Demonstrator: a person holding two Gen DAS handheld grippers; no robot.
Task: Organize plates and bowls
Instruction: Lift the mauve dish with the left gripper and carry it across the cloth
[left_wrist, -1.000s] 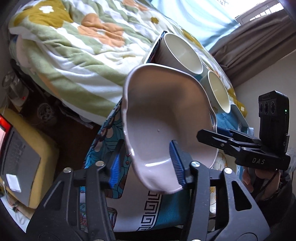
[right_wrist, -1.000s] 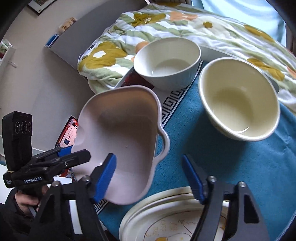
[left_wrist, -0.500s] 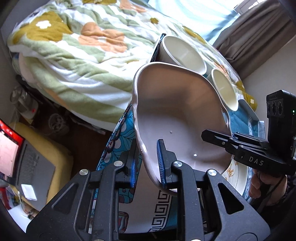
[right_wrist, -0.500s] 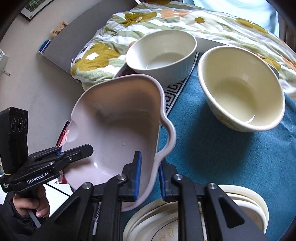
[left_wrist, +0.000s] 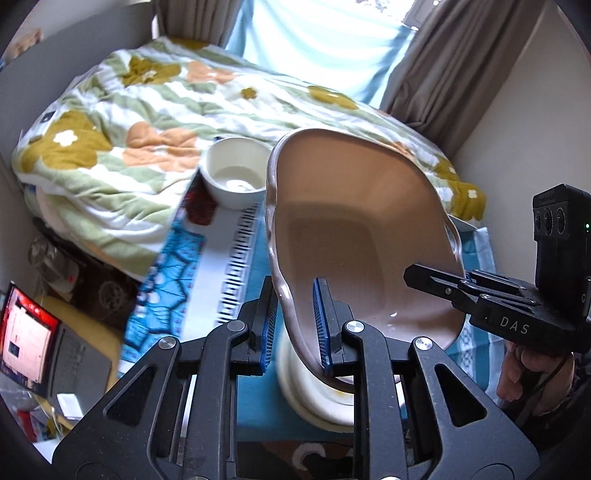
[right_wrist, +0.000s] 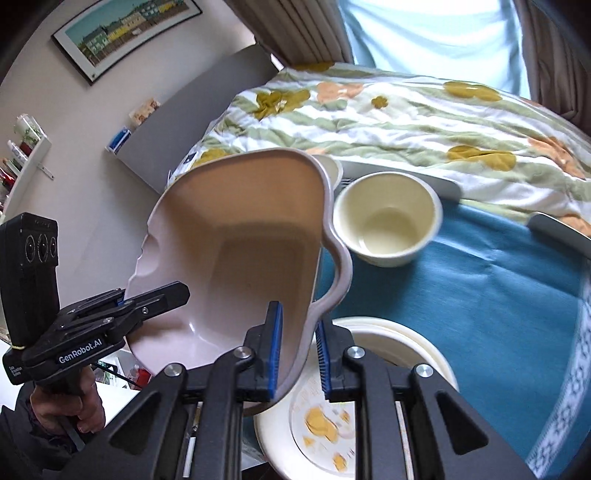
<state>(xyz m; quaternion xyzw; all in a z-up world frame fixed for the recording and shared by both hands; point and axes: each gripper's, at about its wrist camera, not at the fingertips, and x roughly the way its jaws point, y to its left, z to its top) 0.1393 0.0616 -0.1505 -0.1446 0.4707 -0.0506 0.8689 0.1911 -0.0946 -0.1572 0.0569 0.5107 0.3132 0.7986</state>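
The pink dish (left_wrist: 354, 236) hangs tilted above the stacked plates (right_wrist: 388, 373), each gripper clamped on an opposite rim: left gripper (left_wrist: 295, 325), right gripper (right_wrist: 297, 354). Beyond stand a white bowl (left_wrist: 236, 177) and a cream bowl (right_wrist: 386, 218) on the blue tabletop (right_wrist: 498, 295).

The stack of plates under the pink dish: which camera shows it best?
The right wrist view: the stack of plates shows its rim and yellow-printed centre. In the left wrist view the pink dish and tongs hide all but a pale edge.
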